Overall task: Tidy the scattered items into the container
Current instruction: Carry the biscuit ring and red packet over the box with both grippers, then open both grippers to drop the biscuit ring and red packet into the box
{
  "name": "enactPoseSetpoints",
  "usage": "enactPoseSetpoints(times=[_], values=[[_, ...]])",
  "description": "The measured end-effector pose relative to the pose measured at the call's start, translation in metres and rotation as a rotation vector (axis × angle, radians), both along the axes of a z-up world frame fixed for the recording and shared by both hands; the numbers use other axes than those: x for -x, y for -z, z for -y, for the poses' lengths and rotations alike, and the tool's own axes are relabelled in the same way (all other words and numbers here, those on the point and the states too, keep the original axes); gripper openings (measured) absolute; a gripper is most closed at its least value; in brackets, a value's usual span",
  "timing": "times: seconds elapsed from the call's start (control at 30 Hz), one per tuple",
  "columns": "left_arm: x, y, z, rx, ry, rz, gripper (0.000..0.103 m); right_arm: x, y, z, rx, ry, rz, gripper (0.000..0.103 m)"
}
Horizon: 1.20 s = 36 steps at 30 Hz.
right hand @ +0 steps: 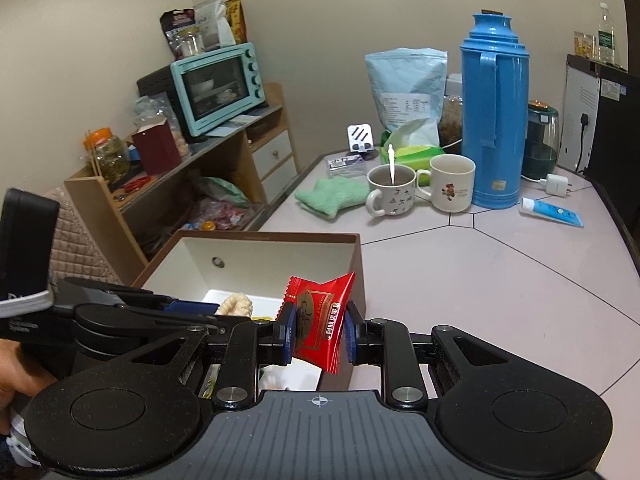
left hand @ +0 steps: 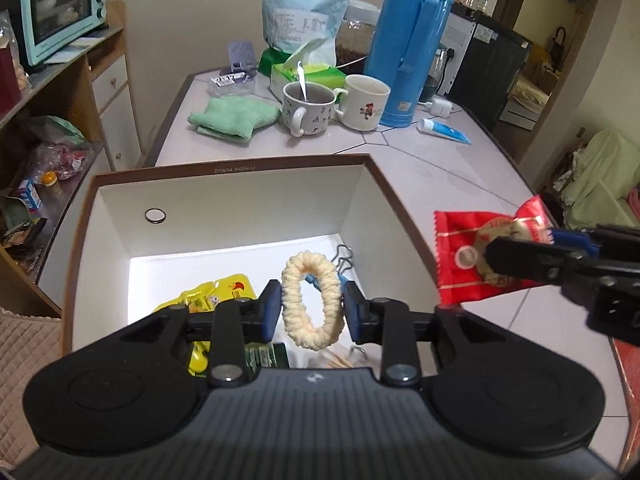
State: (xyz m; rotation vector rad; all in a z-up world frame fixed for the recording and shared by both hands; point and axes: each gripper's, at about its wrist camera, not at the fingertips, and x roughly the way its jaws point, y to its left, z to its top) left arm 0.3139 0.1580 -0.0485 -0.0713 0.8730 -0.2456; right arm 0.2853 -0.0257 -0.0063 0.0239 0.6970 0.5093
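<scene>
the left tongs (left hand: 311, 307) hang over the open box (left hand: 230, 168) on the table (left hand: 440, 168), clamped on a cream hair tie (left hand: 313, 302). a yellow packet (left hand: 216, 296) lies on the box floor. the right tongs (right hand: 318, 338) are clamped on a red snack packet (right hand: 320, 320), just beside the box's right wall.

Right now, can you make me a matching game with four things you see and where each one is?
Things:
1. cream hair scrunchie
2. red snack packet
3. spoon
4. toothpaste tube

Places:
A. standing in a mug
B. lying on the table beside the blue thermos
C. in the left hand-held gripper, above the box
D. in the right hand-held gripper

Pairs: 1-C, 2-D, 3-A, 4-B
</scene>
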Motion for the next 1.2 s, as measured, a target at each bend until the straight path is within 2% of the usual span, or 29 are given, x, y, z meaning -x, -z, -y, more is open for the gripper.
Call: enactPoseSetpoints(times=[0.1, 0.17, 0.2, 0.37, 0.47, 0.77, 1.2], values=[[-0.009, 0.006, -0.005, 0.016, -0.007, -0.011, 0.038, -0.007, 0.003, -0.004, 0.007, -0.007, -0.006, 0.023], [-0.010, 0.006, -0.010, 0.025, -0.006, -0.004, 0.055, -0.011, 0.005, -0.007, 0.010, -0.013, -0.007, 0.023], [-0.011, 0.006, -0.012, 0.030, -0.007, 0.000, 0.057, -0.012, 0.006, -0.008, 0.010, -0.016, -0.008, 0.023], [-0.010, -0.002, -0.026, 0.052, -0.030, 0.009, 0.058, -0.016, 0.007, -0.017, 0.017, -0.050, -0.015, 0.023], [-0.005, -0.010, -0.036, 0.055, -0.056, -0.013, 0.058, -0.016, 0.008, -0.025, 0.037, -0.081, -0.016, 0.023], [0.028, -0.018, -0.062, -0.012, -0.108, -0.118, 0.061, -0.015, 0.020, -0.046, 0.087, -0.126, -0.043, 0.023], [0.037, -0.023, -0.074, -0.021, -0.135, -0.110, 0.066, -0.019, 0.042, -0.071, 0.121, -0.150, -0.059, 0.023]])
